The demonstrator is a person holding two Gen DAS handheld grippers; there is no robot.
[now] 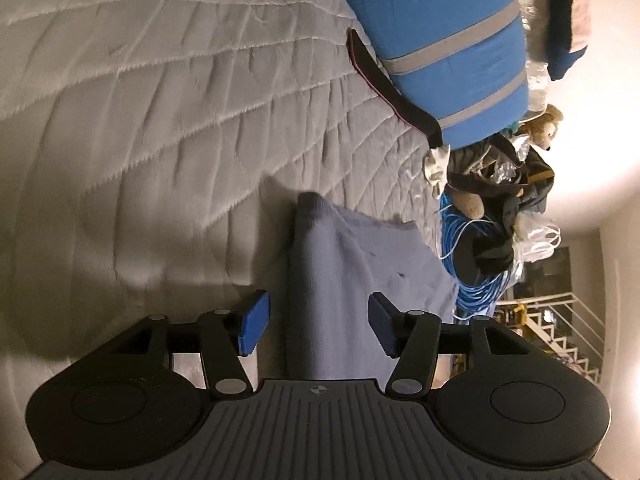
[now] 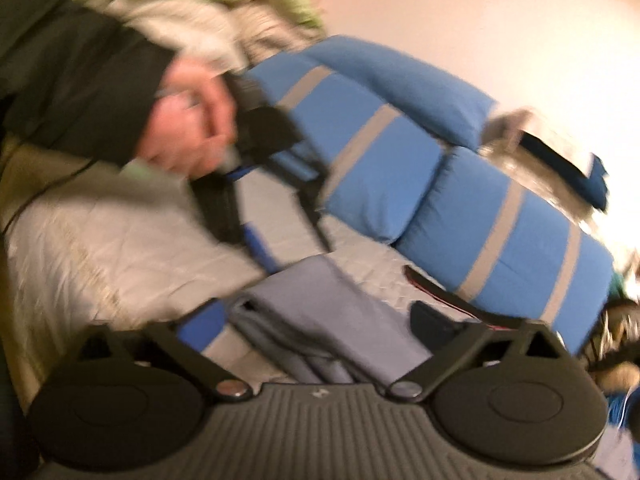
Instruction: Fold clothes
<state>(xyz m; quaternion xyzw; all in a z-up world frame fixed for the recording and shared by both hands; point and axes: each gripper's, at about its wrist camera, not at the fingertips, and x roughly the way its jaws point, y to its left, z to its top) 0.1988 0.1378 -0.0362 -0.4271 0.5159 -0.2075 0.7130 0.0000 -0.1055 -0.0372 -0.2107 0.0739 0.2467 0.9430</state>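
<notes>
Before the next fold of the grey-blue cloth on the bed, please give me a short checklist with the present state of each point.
1. Left hand-held gripper open, pads clear of the grey-blue cloth: ok.
2. Right hand-held gripper open, cloth only lying between its jaws: ok.
3. Cloth rests on the quilted bed cover: ok.
4. Cloth folded flat and even: not ok, layers bunched.
5. Blue cable coil clear of the cloth: cannot tell.

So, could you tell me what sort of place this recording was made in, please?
Most likely a bedroom in a home: the work surface is a bed with a quilted pale cover, blue striped pillows lie along it, and a staircase shows beyond.
</notes>
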